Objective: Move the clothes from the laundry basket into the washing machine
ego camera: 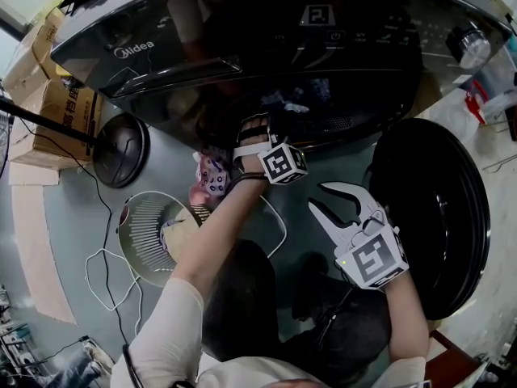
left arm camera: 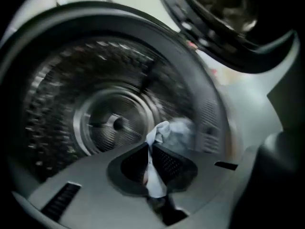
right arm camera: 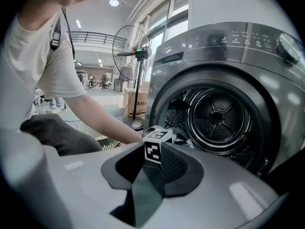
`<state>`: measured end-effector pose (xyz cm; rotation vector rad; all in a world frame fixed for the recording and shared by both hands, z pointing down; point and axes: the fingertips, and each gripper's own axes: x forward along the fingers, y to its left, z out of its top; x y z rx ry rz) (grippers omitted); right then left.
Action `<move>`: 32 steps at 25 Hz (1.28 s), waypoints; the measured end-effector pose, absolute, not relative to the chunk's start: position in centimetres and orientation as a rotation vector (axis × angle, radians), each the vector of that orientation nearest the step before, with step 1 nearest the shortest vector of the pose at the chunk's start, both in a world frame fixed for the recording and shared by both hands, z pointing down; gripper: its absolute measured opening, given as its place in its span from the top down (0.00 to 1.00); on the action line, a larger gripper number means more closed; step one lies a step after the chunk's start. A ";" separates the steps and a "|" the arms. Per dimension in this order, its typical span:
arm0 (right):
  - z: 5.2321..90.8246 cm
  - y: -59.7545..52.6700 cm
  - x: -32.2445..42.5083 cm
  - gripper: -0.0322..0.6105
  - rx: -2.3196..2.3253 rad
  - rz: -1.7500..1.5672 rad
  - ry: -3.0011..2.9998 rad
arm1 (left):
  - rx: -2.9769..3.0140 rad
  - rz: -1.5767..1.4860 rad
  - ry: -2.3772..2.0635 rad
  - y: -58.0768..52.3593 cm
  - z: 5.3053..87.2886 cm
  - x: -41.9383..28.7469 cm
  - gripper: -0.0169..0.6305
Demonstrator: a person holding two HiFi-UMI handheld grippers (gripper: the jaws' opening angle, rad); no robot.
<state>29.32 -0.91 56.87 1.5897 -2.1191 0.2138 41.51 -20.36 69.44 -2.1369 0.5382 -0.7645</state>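
The washing machine (ego camera: 242, 47) stands with its round door (ego camera: 436, 217) swung open to the right. My left gripper (ego camera: 258, 124) reaches into the drum mouth, where some bluish clothes (ego camera: 284, 103) show. In the left gripper view, my left gripper (left arm camera: 151, 149) is shut on a white cloth (left arm camera: 159, 131) in front of the steel drum (left arm camera: 109, 123). A pink patterned garment (ego camera: 212, 176) hangs over the white laundry basket (ego camera: 149, 225) on the floor, lower left. My right gripper (ego camera: 333, 202) hovers before the machine with its jaws a little apart and nothing between them (right arm camera: 151, 163).
A fan's round black base (ego camera: 121, 148) and its cable lie left of the basket. Cardboard boxes (ego camera: 56, 111) stand at the far left. The open door blocks the right side. The person's knees (ego camera: 242, 297) are close below the drum mouth.
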 end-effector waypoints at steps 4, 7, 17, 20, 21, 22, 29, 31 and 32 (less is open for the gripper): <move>57.2 -0.6 29.4 0.77 1.569 0.208 -2.108 | -2.344 -0.688 0.544 -20.9 67.5 44.4 0.53; 57.0 -0.7 29.4 0.77 1.584 0.210 -2.111 | -2.425 -0.690 0.443 -19.6 68.3 44.7 0.35; 57.1 -0.8 28.8 0.77 1.556 0.189 -2.123 | -2.347 -0.770 0.321 -17.0 71.0 41.3 0.26; 57.1 -1.0 29.0 0.77 1.555 0.185 -2.118 | -2.340 -0.793 0.314 -16.3 71.6 40.0 0.26; 57.3 -1.1 29.1 0.77 1.553 0.183 -2.111 | -2.338 -0.796 0.316 -16.1 71.7 39.4 0.26; 57.3 -1.2 29.2 0.77 1.555 0.179 -2.108 | -2.336 -0.799 0.318 -16.0 71.9 38.9 0.26; 57.4 -2.5 30.0 0.77 1.601 0.159 -2.075 | -2.437 -0.794 0.337 -15.5 71.5 34.8 0.26; 57.3 -3.0 30.5 0.77 1.630 0.151 -2.053 | -2.480 -0.773 0.350 -15.3 71.0 33.7 0.26; 57.4 -3.2 30.8 0.77 1.644 0.140 -2.041 | -2.501 -0.758 0.354 -15.2 70.6 33.2 0.26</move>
